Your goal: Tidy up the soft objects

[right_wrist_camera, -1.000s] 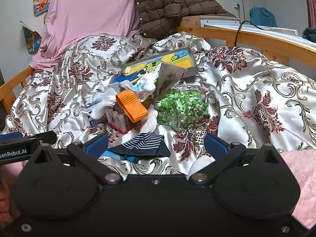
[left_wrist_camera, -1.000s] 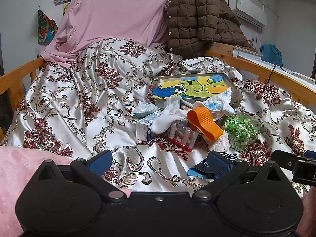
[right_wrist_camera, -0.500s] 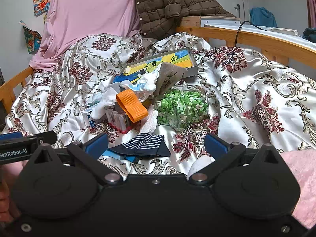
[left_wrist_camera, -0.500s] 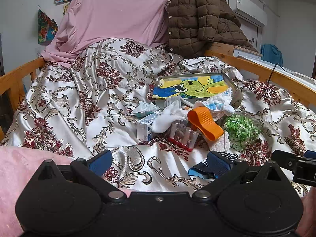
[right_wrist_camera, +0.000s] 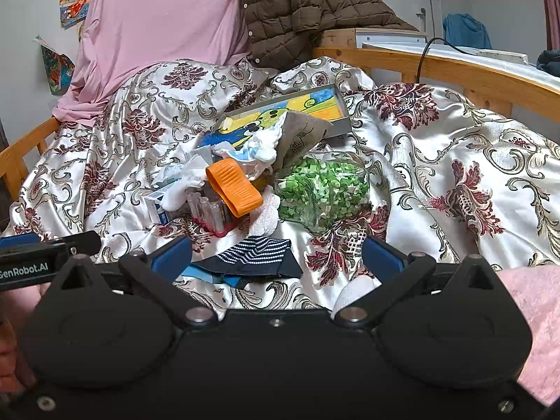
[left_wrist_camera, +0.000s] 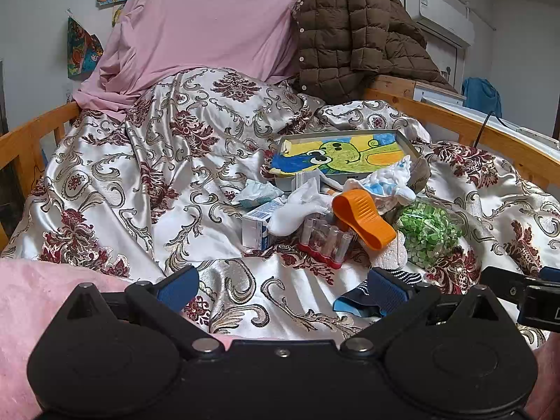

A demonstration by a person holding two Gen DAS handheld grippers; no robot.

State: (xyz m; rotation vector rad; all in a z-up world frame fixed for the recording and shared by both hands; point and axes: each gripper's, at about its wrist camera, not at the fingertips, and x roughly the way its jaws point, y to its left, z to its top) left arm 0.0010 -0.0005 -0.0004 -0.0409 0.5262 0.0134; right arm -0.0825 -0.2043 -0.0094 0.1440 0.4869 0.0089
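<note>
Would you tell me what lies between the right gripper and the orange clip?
The navy striped sock lies between the right gripper and orange clip, seen in the right wrist view.

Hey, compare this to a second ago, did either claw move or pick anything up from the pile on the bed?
No visible change. The left claw and right claw are both open and empty, hovering low over the bedspread as before. The striped sock, orange clip and bag of green bits lie where they were.

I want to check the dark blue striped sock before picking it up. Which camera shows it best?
The right wrist view: the dark blue white-striped sock lies unobstructed between the open claw's fingers. In the left wrist view the sock is mostly hidden behind that claw's right finger.
</note>
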